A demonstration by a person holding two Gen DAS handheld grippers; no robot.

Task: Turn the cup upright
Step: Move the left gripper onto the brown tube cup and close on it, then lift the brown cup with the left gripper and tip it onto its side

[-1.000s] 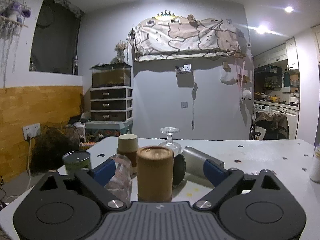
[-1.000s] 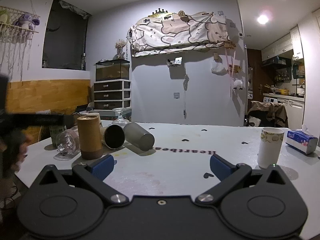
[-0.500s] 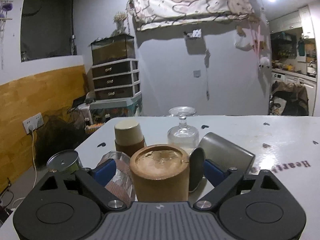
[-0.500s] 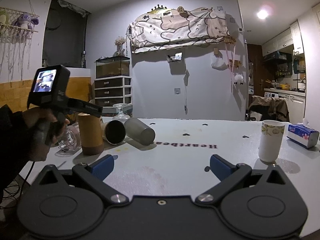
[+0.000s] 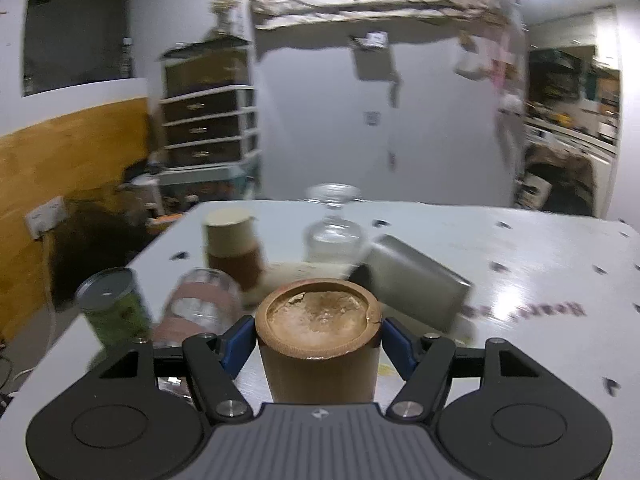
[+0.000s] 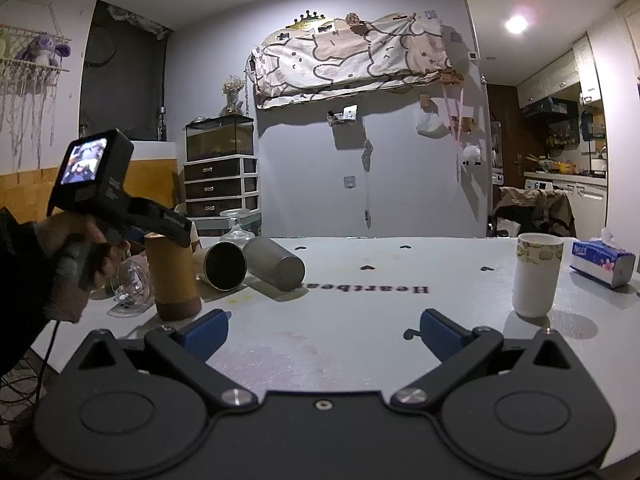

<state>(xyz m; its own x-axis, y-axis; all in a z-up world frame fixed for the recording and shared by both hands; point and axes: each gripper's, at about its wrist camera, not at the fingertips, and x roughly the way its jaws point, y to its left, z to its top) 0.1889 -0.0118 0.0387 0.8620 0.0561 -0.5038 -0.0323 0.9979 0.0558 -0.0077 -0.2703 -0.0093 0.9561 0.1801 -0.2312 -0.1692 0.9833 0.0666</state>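
A brown bamboo cup (image 5: 318, 344) stands upside down on the white table, base up. It also shows in the right wrist view (image 6: 173, 276). My left gripper (image 5: 318, 340) has its blue fingers on both sides of the cup near its top, closed against it. In the right wrist view the left gripper (image 6: 160, 228) sits over the cup's top. My right gripper (image 6: 322, 330) is open and empty, low over the table's near side.
A metal cup (image 6: 276, 264) and a dark-mouthed cup (image 6: 224, 266) lie on their sides beside the bamboo cup. A glass (image 5: 200, 308) lies left of it, with a green can (image 5: 114, 308), a paper cup (image 5: 234, 244) and a stemmed glass (image 5: 334, 232). A white cup (image 6: 536, 276) and tissue pack (image 6: 602, 262) are at the right.
My left gripper has risen, moved in around the bamboo cup's top and closed its fingers on it. The right gripper has hardly moved.
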